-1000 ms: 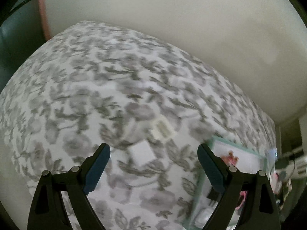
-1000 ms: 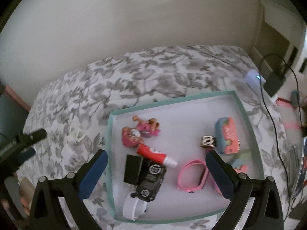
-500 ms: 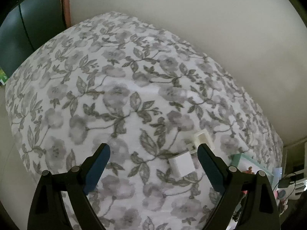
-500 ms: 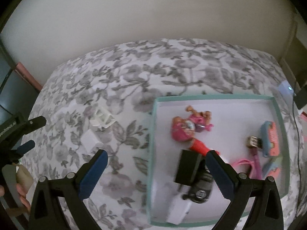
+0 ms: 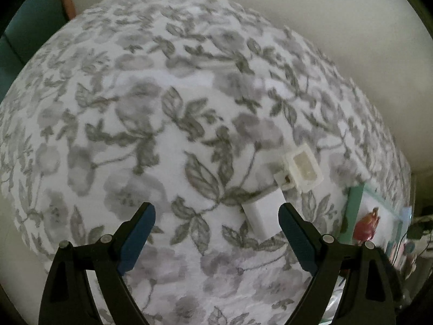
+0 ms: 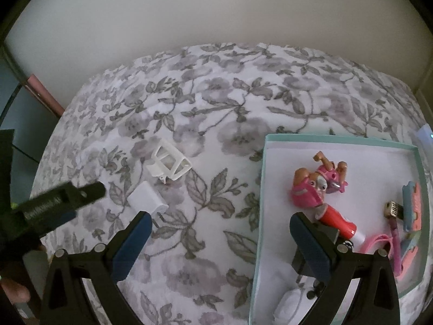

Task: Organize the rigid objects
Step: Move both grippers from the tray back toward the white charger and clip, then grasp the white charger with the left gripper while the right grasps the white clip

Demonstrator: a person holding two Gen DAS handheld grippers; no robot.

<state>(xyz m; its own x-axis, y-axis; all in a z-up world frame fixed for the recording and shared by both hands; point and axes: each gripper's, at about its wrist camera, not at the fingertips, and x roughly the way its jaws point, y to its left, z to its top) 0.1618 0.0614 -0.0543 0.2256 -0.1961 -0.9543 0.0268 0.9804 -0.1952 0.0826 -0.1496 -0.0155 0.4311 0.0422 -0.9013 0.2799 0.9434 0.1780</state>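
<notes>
The left gripper (image 5: 216, 211) points steeply down at the bed with its jaws spread wide and nothing between the blue pads; the white rectangular block (image 5: 263, 214) lies on the cloth just inside the right-hand pad, not visibly touched by it. Just beyond the block sits a white plastic clip-like frame (image 5: 303, 169) with an open, boxy middle, its exact make hard to tell. The right gripper (image 6: 220, 227) is also spread wide and empty, hanging over the left edge of the teal box (image 6: 261, 189); its right finger (image 6: 311, 246) covers part of a black object inside the box that cannot be identified. The box has thin teal walls and a white floor, and its near right corner is cut off by the frame. In it lie a pink toy dog figure (image 6: 316, 181), a red-orange tube (image 6: 338, 220), a pink band (image 6: 379, 239), a small metal-ended piece (image 6: 392, 208) and a salmon-and-blue case (image 6: 412, 205) at the right wall; a white thing at the bottom is blurred. The bedspread (image 6: 216, 113) is soft white fabric printed with grey flowers and leaves. A pale plain wall (image 6: 216, 13) rises behind it. In the right wrist view the left gripper appears blurred at the left edge, with a fingertip of the person low in the corner.
</notes>
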